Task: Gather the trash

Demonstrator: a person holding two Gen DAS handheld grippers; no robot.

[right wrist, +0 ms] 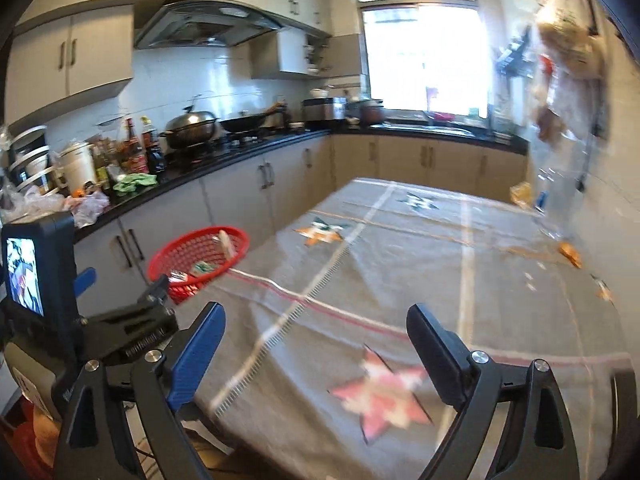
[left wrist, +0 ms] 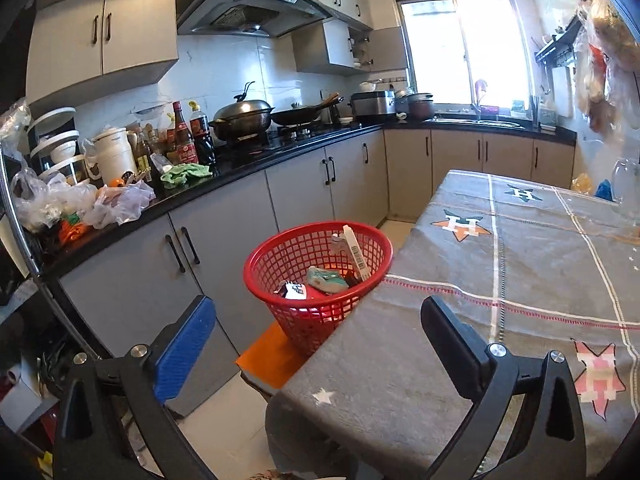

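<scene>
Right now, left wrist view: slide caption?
Open left tongs hover empty over the table edge, red basket of collected trash beyond.

The basket [left wrist: 316, 280] is red plastic mesh, standing on an orange stool [left wrist: 272, 360]. The tablecloth [left wrist: 500, 300] is grey with white and red stripes and star motifs (orange, dark green, pink). The counter [left wrist: 240, 176] is black; the cabinets [left wrist: 300, 188] are pale grey. The cloth [left wrist: 186, 174] on the counter is green.
</scene>
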